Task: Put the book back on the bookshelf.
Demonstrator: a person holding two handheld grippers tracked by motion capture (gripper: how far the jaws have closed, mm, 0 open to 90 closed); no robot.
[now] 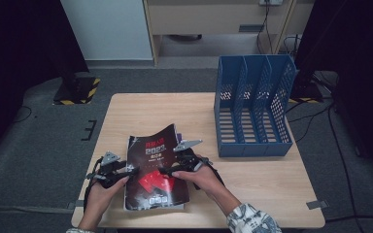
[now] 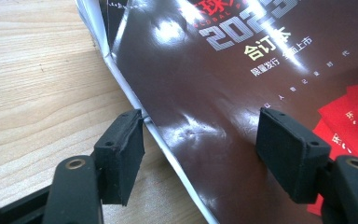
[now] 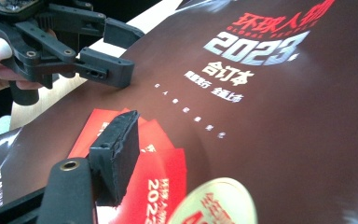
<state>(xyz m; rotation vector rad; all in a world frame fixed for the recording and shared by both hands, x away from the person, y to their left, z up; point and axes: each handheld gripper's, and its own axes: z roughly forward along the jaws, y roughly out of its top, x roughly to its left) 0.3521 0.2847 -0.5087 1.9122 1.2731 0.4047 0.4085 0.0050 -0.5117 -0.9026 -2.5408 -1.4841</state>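
a dark glossy magazine (image 1: 156,167) lies flat on the near part of the wooden table (image 1: 252,179), its cover showing "2023" in pale letters and red shapes lower down. it sits atop other sheets whose white edges peek out along its left side in the left gripper view (image 2: 121,74).

the left gripper (image 1: 126,174) is at the magazine's left edge. in its own view the jaws are spread wide, one just off the cover's edge over the wood, the other over the dark cover (image 2: 200,107); the edge runs between them, and nothing is pinched.

the right gripper (image 1: 167,170) hovers over the cover's middle, near the red print (image 3: 158,186). its own view shows one jaw above the red shapes while the other is out of frame, so i cannot tell whether it is spread or pressed together. farther off in that view the left gripper (image 3: 114,51) shows with its jaws apart at the cover's edge.

a blue file rack (image 1: 252,107) with three slots stands upright at the table's far right, well apart from the magazine.
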